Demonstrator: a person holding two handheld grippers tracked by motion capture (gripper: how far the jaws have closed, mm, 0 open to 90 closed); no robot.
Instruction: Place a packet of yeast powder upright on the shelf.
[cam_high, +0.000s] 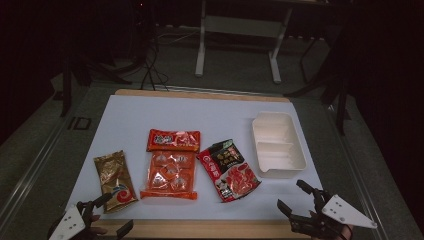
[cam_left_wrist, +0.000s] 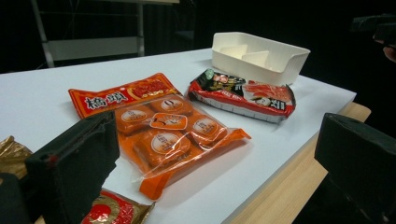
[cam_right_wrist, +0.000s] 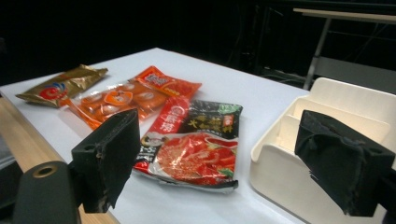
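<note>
Three snack packets lie in a row on the white table top (cam_high: 200, 112): a gold packet (cam_high: 114, 180) at the left, a clear orange packet (cam_high: 170, 165) of small wrapped pieces in the middle, and a red and black packet (cam_high: 229, 170) to its right. A white divided tray (cam_high: 295, 160) stands empty at the right. My left gripper (cam_high: 116, 213) hovers open at the front left corner, just in front of the gold packet (cam_left_wrist: 114, 210). My right gripper (cam_high: 291, 195) is open at the front right, close to the tray (cam_right_wrist: 275, 172) and the red and black packet (cam_right_wrist: 196, 144). Neither holds anything.
A wooden strip (cam_high: 200, 229) runs along the table's front edge. Beyond the far edge a metal table frame (cam_high: 237, 30) and cables (cam_high: 150, 70) stand on the dark floor. Bare white surface lies behind the packets and left of the tray.
</note>
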